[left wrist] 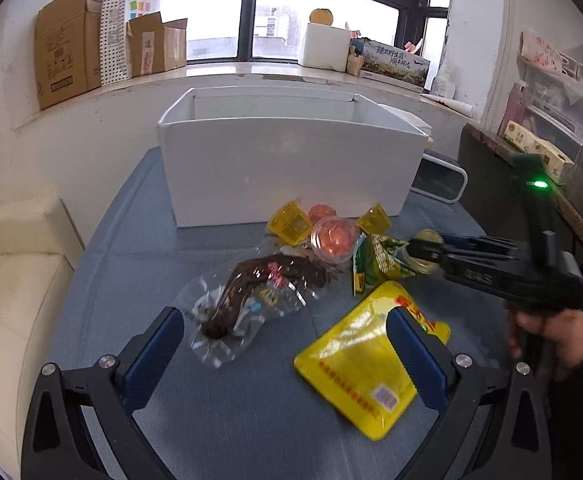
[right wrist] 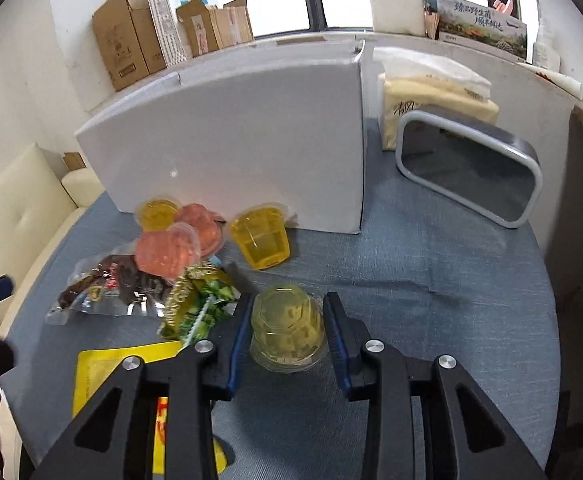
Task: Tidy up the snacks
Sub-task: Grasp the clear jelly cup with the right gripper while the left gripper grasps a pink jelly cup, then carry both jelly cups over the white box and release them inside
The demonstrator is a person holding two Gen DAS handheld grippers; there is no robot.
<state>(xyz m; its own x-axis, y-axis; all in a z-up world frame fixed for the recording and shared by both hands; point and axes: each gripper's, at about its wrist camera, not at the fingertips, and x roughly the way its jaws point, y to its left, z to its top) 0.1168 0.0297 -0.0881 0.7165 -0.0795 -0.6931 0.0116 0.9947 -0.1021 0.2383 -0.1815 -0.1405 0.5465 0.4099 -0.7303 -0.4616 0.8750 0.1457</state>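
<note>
Our right tongs [right wrist: 287, 328] are clamped on a pale yellow jelly cup [right wrist: 287, 330] low in the centre of the right wrist view, blue pads tight against both its sides, the cup apparently resting on the blue-clothed counter [right wrist: 431, 272]. Our left tongs [left wrist: 283, 344] gape wide at the bottom of the left wrist view, holding nothing, with the clear packet of dark snacks [left wrist: 247, 300] by one finger and the yellow pouch [left wrist: 371, 360] under the other. The white box [right wrist: 231, 136] stands behind the pile in the upper middle of the frame, and that is where we judge this cup is headed. Now the risks: the cup is soft, clear plastic, so a hard squeeze could buckle it or pop the film lid, while a slack one lets it slide out on the lift. The green packet [right wrist: 195, 308] lies just beside our left pad and could snag and drag along. That box wall is tall, too; carry low and we clip its rim.
</note>
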